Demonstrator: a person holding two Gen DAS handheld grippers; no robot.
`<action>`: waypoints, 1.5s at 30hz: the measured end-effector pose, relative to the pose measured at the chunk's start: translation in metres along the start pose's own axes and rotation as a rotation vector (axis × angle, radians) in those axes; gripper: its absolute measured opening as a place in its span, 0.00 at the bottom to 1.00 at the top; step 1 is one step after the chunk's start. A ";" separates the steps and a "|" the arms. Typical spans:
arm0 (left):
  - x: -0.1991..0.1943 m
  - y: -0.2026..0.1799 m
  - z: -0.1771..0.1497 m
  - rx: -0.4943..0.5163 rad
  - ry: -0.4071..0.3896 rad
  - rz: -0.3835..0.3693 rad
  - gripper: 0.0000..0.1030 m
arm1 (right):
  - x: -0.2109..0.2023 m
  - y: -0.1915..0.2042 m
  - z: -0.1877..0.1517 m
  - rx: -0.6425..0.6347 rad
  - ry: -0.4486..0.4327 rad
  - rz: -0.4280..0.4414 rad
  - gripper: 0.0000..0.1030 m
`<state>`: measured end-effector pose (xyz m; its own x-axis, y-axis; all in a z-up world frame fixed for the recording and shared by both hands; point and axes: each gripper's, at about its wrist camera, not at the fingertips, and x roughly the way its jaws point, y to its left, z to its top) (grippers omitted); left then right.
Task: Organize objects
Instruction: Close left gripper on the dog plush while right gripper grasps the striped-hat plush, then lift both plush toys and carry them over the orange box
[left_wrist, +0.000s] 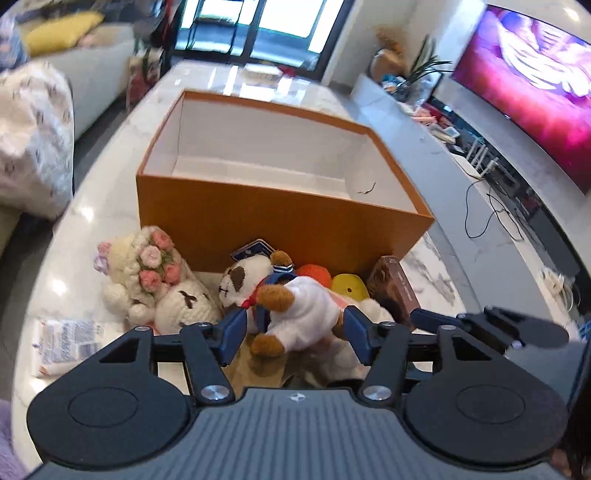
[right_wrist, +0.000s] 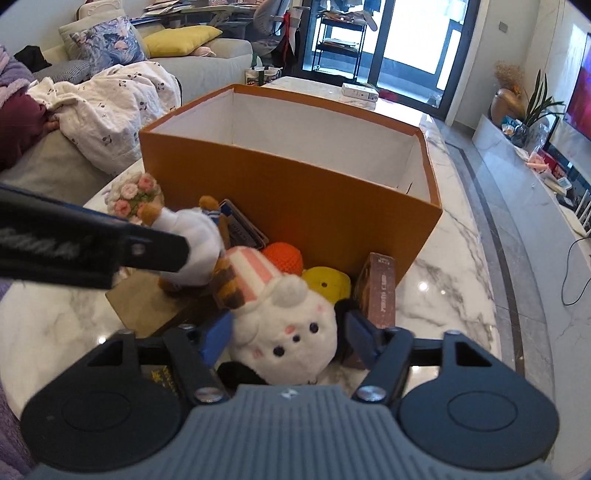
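An open orange box (left_wrist: 280, 218) with a white, empty inside stands on the marble table (left_wrist: 92, 221); it also shows in the right wrist view (right_wrist: 295, 199). Before it lies a pile of soft toys. My left gripper (left_wrist: 291, 338) has its blue pads on both sides of a brown bear in a white shirt (left_wrist: 306, 314), which also shows in the right wrist view (right_wrist: 192, 240). My right gripper (right_wrist: 288, 338) has its pads around a white bunny plush with a pink-striped hat (right_wrist: 288, 332). The left gripper's finger (right_wrist: 92, 247) crosses the right wrist view.
In the pile: a cream knitted doll with pink roses (left_wrist: 147, 277), a panda plush (left_wrist: 240, 280), an orange knitted ball (right_wrist: 284, 258), a yellow toy (right_wrist: 327, 284), a brown book-like box (right_wrist: 380, 288), a dark card case (right_wrist: 240, 229). A tissue pack (left_wrist: 62, 343) lies left. A sofa with a blanket (right_wrist: 122, 107) is left.
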<state>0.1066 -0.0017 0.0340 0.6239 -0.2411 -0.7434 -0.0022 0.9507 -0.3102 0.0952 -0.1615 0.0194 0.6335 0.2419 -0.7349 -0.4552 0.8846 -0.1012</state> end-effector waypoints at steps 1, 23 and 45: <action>0.003 0.000 0.003 -0.013 0.010 -0.004 0.66 | 0.000 -0.001 0.002 0.003 -0.003 -0.001 0.56; 0.042 0.025 0.021 -0.129 0.180 -0.035 0.57 | 0.015 -0.002 0.024 -0.070 0.035 0.125 0.54; 0.017 0.023 -0.013 0.108 0.199 -0.024 0.53 | 0.051 0.032 0.000 -0.248 0.091 -0.042 0.79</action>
<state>0.1068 0.0131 0.0063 0.4563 -0.2877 -0.8420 0.1012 0.9569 -0.2721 0.1132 -0.1211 -0.0218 0.6013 0.1602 -0.7828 -0.5762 0.7656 -0.2860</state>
